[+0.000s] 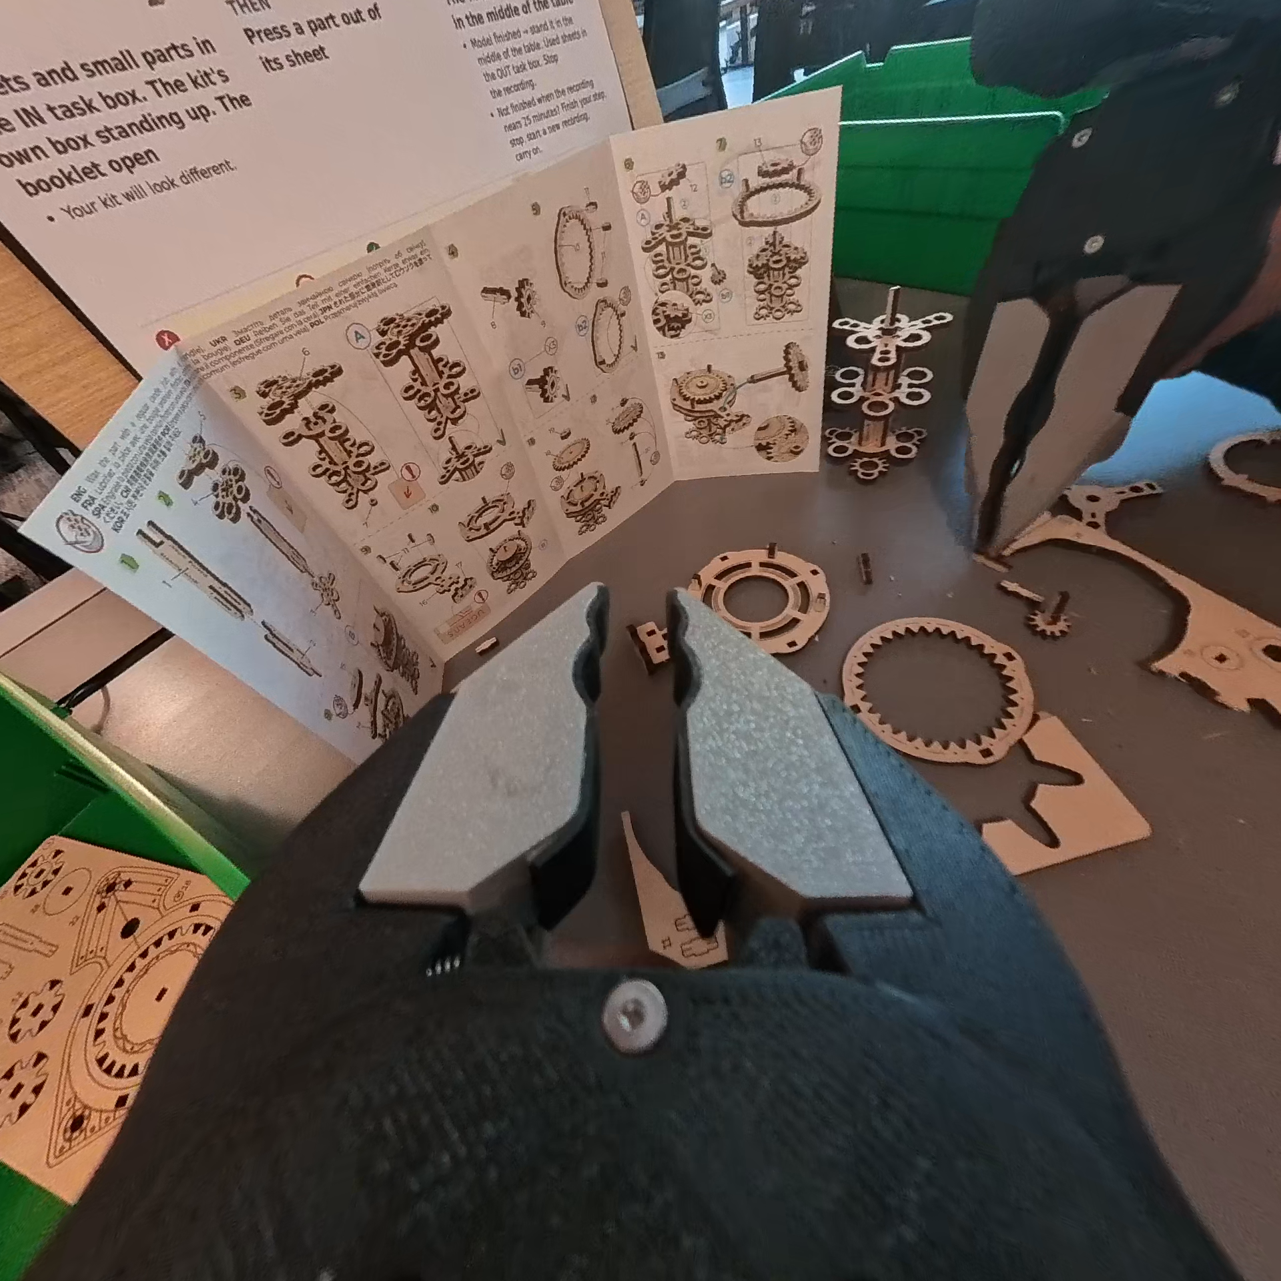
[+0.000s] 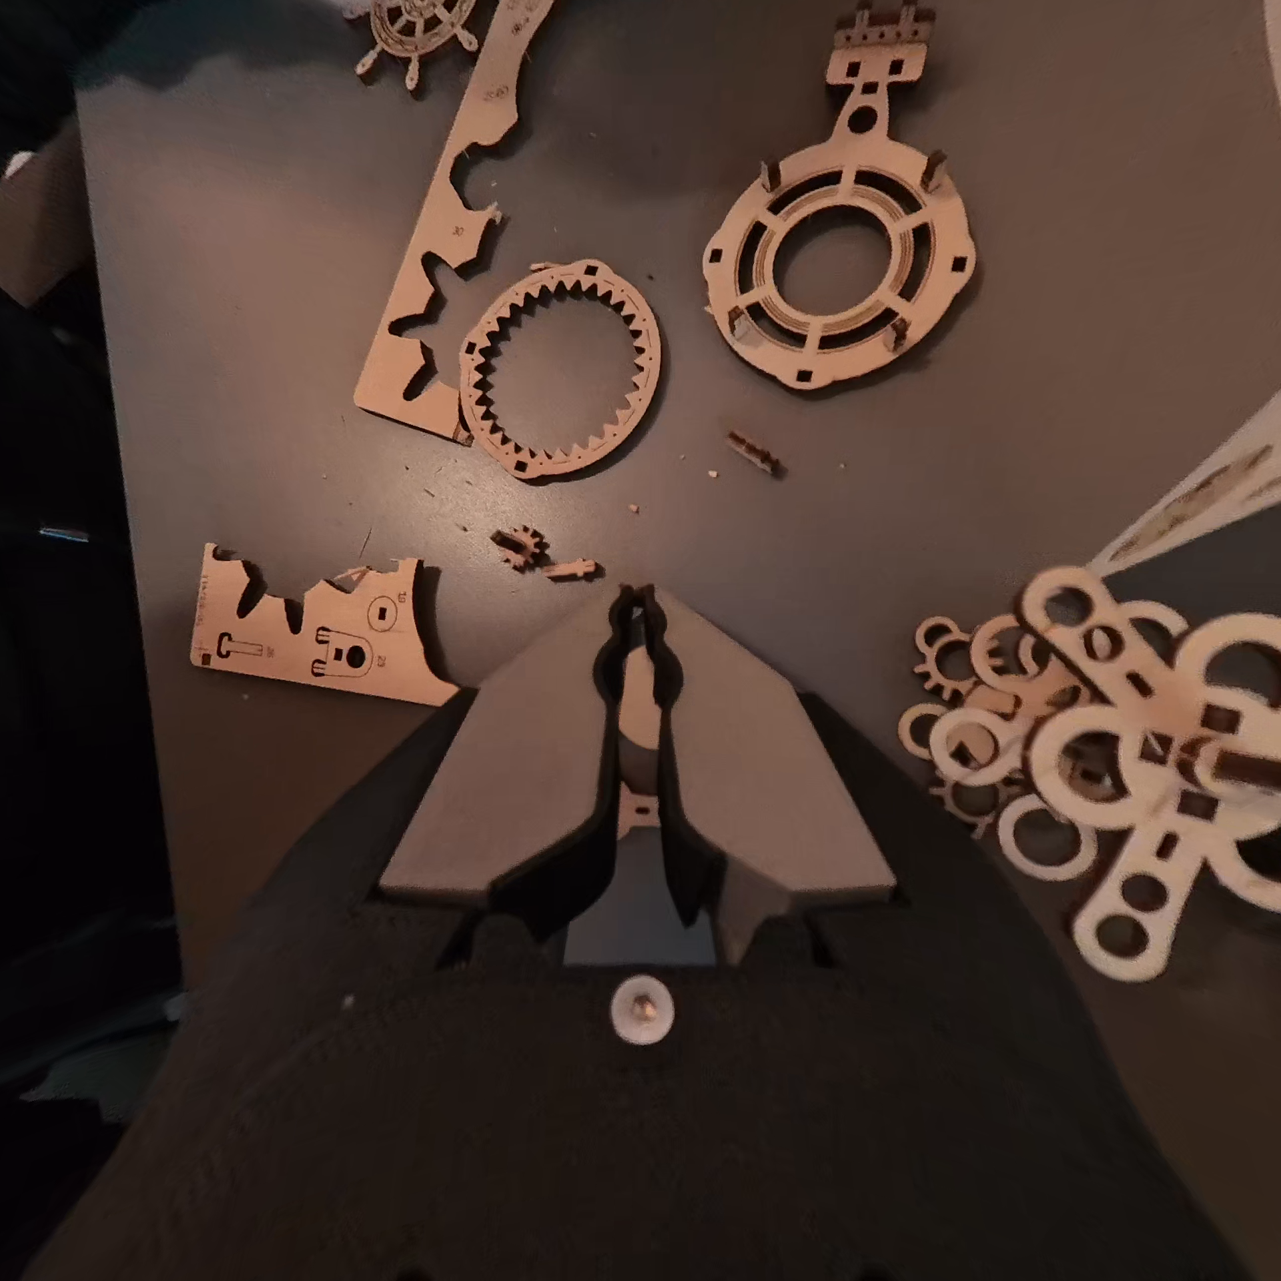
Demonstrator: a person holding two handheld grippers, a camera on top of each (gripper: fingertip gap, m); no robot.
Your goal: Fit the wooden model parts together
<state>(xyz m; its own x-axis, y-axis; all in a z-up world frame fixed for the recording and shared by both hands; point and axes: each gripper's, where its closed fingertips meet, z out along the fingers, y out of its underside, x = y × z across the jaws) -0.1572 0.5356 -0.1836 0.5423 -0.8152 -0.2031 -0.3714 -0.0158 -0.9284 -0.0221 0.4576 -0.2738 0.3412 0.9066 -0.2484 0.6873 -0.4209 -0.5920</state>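
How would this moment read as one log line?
left gripper: open, empty | right gripper: shut, on leftover sheet | toothed ring: loose on table

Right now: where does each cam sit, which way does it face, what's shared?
Left wrist: low over the table, facing the upright booklet; own left gripper open, right gripper far right.
Right wrist: above, facing down; own right gripper shut.
Shared: toothed ring, spoked ring frame, assembled tower.

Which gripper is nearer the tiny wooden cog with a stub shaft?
Right gripper: its closed tips sit just beside the tiny wooden cog. Left gripper hovers well away, across the flat toothed ring.
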